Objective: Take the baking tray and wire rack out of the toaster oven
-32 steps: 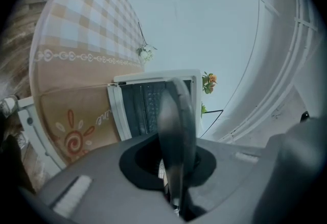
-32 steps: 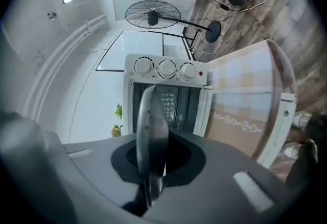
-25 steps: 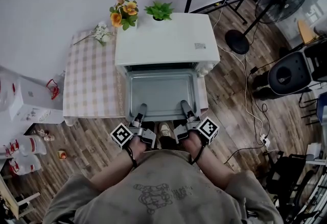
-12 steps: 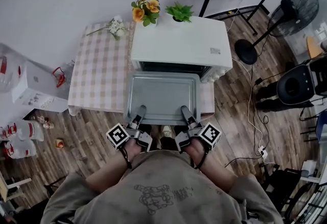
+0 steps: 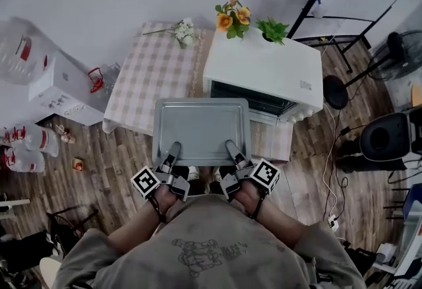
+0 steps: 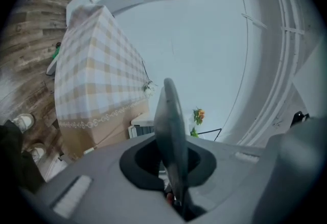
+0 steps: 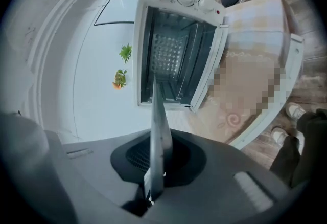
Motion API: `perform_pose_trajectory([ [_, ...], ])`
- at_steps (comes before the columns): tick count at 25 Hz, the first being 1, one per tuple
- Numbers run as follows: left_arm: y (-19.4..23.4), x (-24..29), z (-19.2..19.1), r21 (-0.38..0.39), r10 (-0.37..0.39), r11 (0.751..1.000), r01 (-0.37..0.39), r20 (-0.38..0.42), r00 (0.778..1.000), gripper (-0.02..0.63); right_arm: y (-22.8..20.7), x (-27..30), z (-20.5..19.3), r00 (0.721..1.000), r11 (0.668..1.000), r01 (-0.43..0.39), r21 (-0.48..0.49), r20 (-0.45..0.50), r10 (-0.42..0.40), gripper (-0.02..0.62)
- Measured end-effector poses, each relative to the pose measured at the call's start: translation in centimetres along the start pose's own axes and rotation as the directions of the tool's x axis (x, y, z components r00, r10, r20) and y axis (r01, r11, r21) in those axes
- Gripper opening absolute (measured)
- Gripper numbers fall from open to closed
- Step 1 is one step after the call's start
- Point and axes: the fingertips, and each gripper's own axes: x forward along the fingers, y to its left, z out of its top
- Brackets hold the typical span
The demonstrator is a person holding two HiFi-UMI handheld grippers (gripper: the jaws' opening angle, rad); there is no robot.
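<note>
The grey baking tray is out of the white toaster oven and hangs level in front of it, to its left. My left gripper is shut on the tray's near edge at the left, and my right gripper is shut on it at the right. The tray shows edge-on between the jaws of the left gripper and the right gripper. The right gripper view looks into the open oven, with its door down. I cannot make out a wire rack in the dark cavity.
A table with a checked cloth carries the oven; orange flowers, a green plant and white flowers stand at the back. A white box and bottles lie left. A fan base, a black bin and cables are right.
The tray has come fully out of the oven and moved left and toward me, both grippers still clamped on it. The oven now lies to the right in the head view.
</note>
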Motion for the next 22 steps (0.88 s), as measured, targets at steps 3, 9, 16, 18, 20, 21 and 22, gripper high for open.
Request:
perform_pose_trajectory([
  [3, 0.2, -1.9, 2.1, 0.010, 0.013, 1.000, -0.013, 0.067, 0.998, 0.015, 0.3, 1.8, -2.0, 0.997, 1.000, 0.001, -0.013, -0.076, -0.002, 0.035],
  [9, 0.2, -6.5, 6.3, 0.015, 0.023, 1.000, -0.027, 0.215, 0.976, 0.016, 1.1, 5.4, -7.0, 0.974, 1.000, -0.014, -0.024, -0.227, 0.009, 0.035],
  [16, 1.0, -8.7, 8.8, 0.017, 0.048, 0.998, -0.056, 0.322, 0.946, 0.015, 1.0, 8.2, -9.5, 0.947, 1.000, 0.001, -0.028, -0.322, -0.010, 0.035],
  [18, 1.1, -8.6, 9.6, 0.022, 0.061, 0.997, -0.072, 0.324, 0.944, 0.017, 1.0, 8.9, -9.8, 0.944, 1.000, 0.004, -0.025, -0.331, -0.012, 0.035],
  [20, 1.3, -8.3, 10.4, 0.022, 0.078, 0.996, -0.090, 0.321, 0.944, 0.018, 1.0, 9.7, -10.0, 0.943, 1.000, 0.009, -0.020, -0.334, -0.016, 0.035],
  [21, 1.4, -8.1, 10.9, 0.021, 0.086, 0.995, -0.098, 0.319, 0.944, 0.020, 0.9, 10.1, -10.0, 0.942, 1.000, 0.013, -0.018, -0.334, -0.019, 0.035],
  [22, 1.5, -7.8, 11.4, 0.021, 0.094, 0.994, -0.105, 0.317, 0.944, 0.022, 0.9, 10.7, -10.1, 0.943, 1.000, 0.017, -0.016, -0.333, -0.022, 0.035],
])
